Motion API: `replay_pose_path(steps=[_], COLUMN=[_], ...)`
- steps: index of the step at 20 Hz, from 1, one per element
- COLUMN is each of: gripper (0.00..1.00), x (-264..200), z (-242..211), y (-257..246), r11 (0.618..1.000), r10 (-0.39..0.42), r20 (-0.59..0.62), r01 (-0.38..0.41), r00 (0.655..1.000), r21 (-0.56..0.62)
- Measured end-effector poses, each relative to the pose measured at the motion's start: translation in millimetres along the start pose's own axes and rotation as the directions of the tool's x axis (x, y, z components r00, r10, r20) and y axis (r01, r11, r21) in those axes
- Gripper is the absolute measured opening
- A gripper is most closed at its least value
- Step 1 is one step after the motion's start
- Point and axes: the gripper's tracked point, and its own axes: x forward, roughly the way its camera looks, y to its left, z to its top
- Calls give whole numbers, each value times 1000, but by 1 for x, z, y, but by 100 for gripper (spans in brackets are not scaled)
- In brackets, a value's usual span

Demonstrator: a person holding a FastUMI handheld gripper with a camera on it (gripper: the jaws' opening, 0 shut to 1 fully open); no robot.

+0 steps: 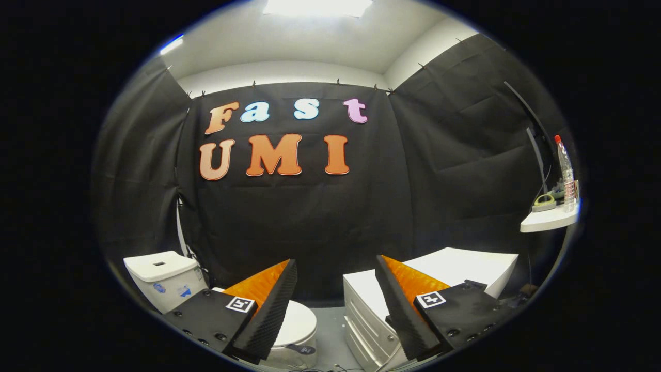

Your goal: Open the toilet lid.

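White glossy plastic toilet lid [299, 323] — shut, lower left of frame, partly behind the left finger. Gripper [335, 310] fingers spread wide, holding nothing. Likely light, stiff, slippery, hinged at tank [162, 276] — hook under the front rim.

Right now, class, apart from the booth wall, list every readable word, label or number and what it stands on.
Toilet tank stickers: too blurred.
Bottle label: too small.
Toilet lid tag: unreadable.
Gripper, open, short of the lid: square markers, no words.
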Motion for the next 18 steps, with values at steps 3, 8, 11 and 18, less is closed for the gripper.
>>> replay_pose_path(steps=[3,8,11,18], gripper=[98,98,98,98], x=[8,7,0,-10], z=[17,-24,-62,-182], y=[7,43,59,92], r11=[1000,1000,991,974], r10=[-23,-10,-33,15], r20=[24,-75,-97,-268], r01=[23,11,45,47], r00=[999,997,995,963], r21=[-7,22,126,222])
